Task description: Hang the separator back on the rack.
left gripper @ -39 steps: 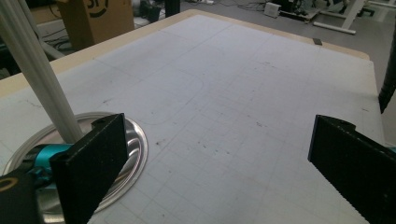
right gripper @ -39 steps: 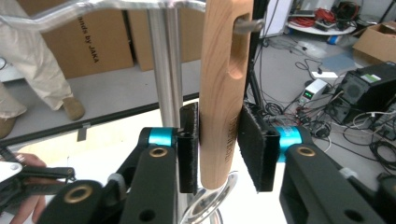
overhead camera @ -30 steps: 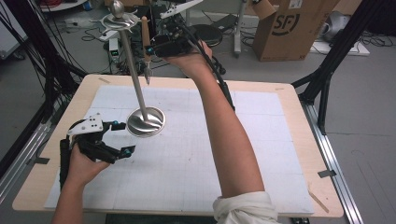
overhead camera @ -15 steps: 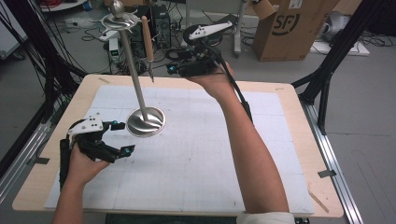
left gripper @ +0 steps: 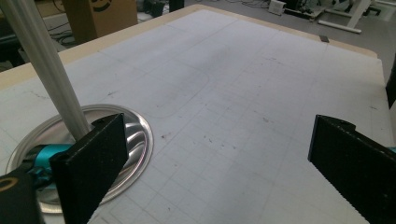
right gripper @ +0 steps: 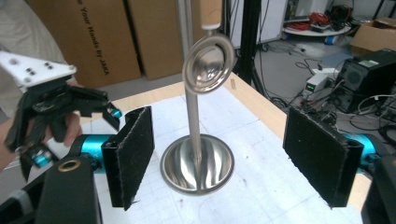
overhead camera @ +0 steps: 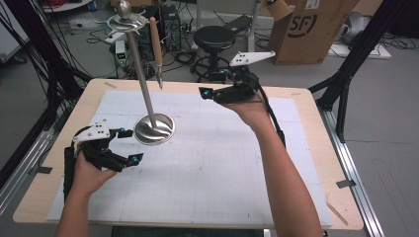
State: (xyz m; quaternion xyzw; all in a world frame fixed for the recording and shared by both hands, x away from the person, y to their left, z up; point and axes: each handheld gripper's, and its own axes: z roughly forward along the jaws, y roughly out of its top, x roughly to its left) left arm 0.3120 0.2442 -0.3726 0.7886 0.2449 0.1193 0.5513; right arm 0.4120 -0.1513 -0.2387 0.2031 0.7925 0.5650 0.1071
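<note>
The left hand-held gripper (overhead camera: 127, 145) rests low on the desk (overhead camera: 306, 106), just left of the steel stand (overhead camera: 154, 127), its jaws spread with nothing between them. The stand's round base sits on the white mat (overhead camera: 212, 163); from its top disc hangs 1 wooden-handled tool (overhead camera: 156, 47). Right of the stand, the right hand-held gripper (overhead camera: 205, 92) hovers, jaws spread and just been opening, empty.

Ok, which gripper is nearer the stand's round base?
Left. The left gripper sits just beside the base, jaws open. The right gripper hovers farther off, across the table.
</note>
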